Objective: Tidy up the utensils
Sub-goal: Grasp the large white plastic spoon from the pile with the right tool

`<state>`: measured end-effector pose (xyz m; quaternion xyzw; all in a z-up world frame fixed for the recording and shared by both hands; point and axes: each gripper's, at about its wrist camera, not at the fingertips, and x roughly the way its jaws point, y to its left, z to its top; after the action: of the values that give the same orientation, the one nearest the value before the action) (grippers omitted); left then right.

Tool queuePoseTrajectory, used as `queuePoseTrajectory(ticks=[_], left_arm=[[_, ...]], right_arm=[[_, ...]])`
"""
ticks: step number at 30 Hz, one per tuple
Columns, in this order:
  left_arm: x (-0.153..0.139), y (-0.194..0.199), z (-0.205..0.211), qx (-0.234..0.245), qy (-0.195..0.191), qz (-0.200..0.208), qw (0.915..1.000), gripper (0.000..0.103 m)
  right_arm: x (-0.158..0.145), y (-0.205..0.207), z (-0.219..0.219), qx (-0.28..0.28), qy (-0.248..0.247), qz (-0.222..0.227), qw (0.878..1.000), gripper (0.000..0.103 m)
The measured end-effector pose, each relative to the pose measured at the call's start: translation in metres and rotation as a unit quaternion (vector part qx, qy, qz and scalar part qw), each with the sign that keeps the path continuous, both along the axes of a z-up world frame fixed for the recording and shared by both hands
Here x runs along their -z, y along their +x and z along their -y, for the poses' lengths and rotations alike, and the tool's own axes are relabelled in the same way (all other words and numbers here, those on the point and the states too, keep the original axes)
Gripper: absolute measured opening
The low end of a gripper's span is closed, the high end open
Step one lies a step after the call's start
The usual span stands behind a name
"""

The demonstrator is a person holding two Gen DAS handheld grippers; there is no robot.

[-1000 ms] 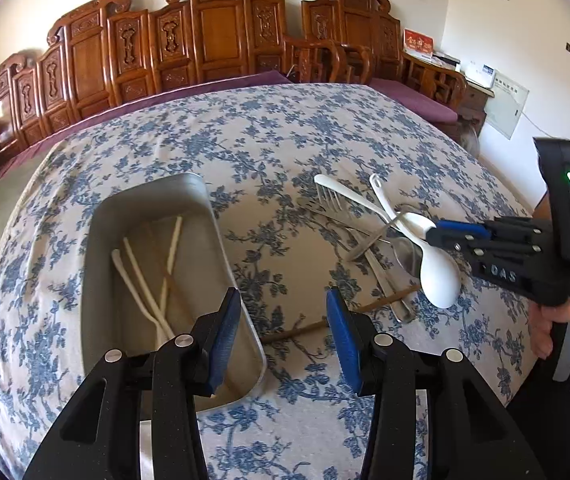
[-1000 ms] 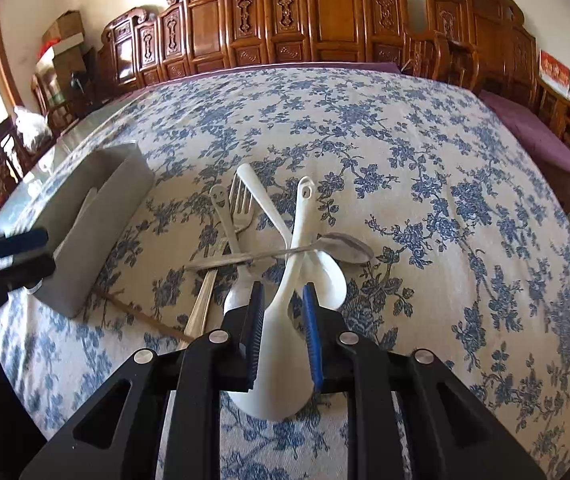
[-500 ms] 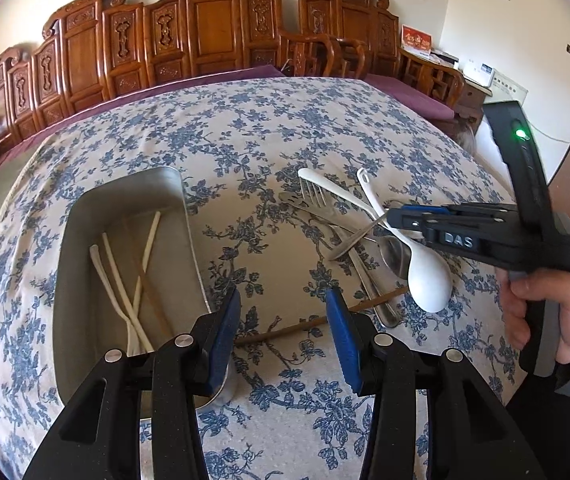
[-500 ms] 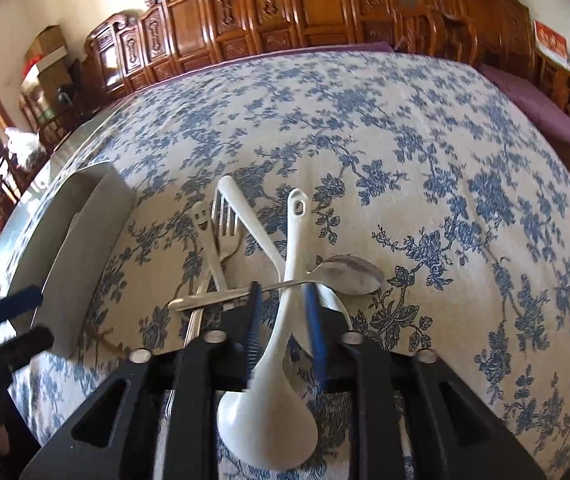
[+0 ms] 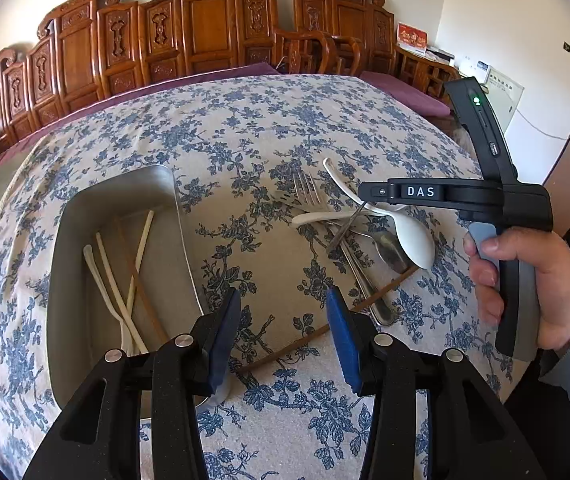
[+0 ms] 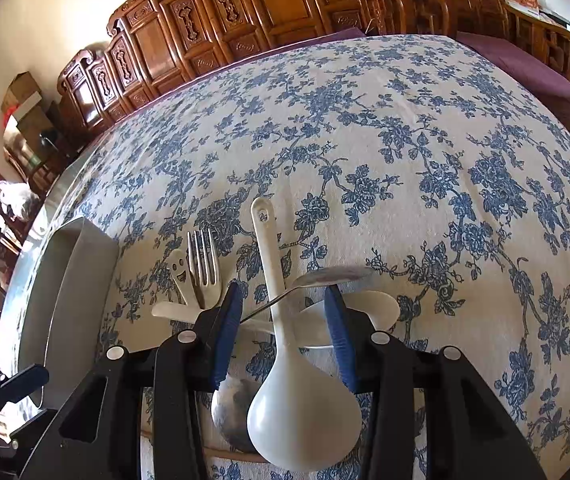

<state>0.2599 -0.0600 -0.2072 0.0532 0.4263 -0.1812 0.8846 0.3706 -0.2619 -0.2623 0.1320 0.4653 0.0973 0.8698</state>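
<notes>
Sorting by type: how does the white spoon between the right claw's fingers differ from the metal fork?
The white spoon is matte white; the fork is shiny metal. The spoon lies inside the open right claw; the fork lies left of it. Both sit in the pile on the tablecloth.

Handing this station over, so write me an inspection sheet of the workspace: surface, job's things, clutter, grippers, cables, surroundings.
Surface: blue floral tablecloth over the table.
Job's things: metal tray holding pale and brown chopsticks; heap beside it of a fork, white spoon, a second white spoon, metal spoon, smiley-handled utensil, loose brown chopstick.
Clutter: nothing seen.
Grippers: left gripper open over the cloth near the tray's corner, holding nothing; right gripper open, straddling the white spoon's handle, contact not evident.
Cables: a thin wire on the far wall by a white panel.
Surroundings: carved wooden chairs, cardboard boxes.
</notes>
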Motion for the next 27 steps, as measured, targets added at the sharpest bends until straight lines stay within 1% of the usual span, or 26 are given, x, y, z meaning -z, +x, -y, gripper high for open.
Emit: queuePoseTrajectory(ticks=[4, 6, 8, 10, 12, 13, 14, 15, 17, 22, 27], left_arm=[[-0.001, 0.000, 0.000, 0.001, -0.002, 0.001, 1.0000, 0.042], [-0.001, -0.001, -0.001, 0.001, -0.002, 0.002, 1.0000, 0.042], [-0.001, 0.000, 0.000, 0.001, 0.000, 0.001, 1.0000, 0.042], [-0.001, 0.001, -0.002, -0.001, 0.000, 0.000, 1.0000, 0.042], [-0.001, 0.001, -0.003, -0.002, -0.001, -0.001, 1.0000, 0.042], [-0.001, 0.001, -0.003, -0.002, -0.002, -0.001, 1.0000, 0.042], [-0.002, 0.000, -0.003, -0.001, -0.002, -0.001, 1.0000, 0.042], [-0.002, 0.000, -0.003, -0.001, -0.002, 0.000, 1.0000, 0.042], [-0.002, 0.000, -0.002, 0.001, -0.004, 0.001, 1.0000, 0.042], [0.000, -0.001, 0.001, 0.003, 0.000, -0.001, 1.0000, 0.042], [-0.001, -0.001, 0.001, 0.002, -0.001, -0.001, 1.0000, 0.042]], right_arm=[[0.000, 0.007, -0.008, -0.004, -0.009, 0.001, 1.000, 0.045], [0.001, 0.013, -0.016, -0.006, -0.032, 0.000, 0.999, 0.045], [0.005, 0.020, -0.019, -0.003, -0.040, -0.008, 0.999, 0.045], [0.005, 0.024, -0.019, 0.007, -0.048, -0.007, 0.999, 0.040], [0.006, 0.025, -0.017, 0.010, -0.038, -0.008, 0.999, 0.027], [0.007, 0.025, -0.016, 0.011, -0.037, -0.008, 0.999, 0.018], [0.008, 0.026, -0.014, 0.011, -0.039, -0.009, 0.999, 0.016], [0.008, 0.026, -0.013, 0.013, -0.040, -0.010, 0.999, 0.012], [0.008, 0.028, -0.012, 0.013, -0.040, -0.014, 0.999, 0.010], [0.006, 0.027, -0.015, 0.006, -0.071, -0.017, 0.997, 0.010], [0.005, 0.021, -0.015, -0.001, -0.085, -0.015, 0.996, 0.011]])
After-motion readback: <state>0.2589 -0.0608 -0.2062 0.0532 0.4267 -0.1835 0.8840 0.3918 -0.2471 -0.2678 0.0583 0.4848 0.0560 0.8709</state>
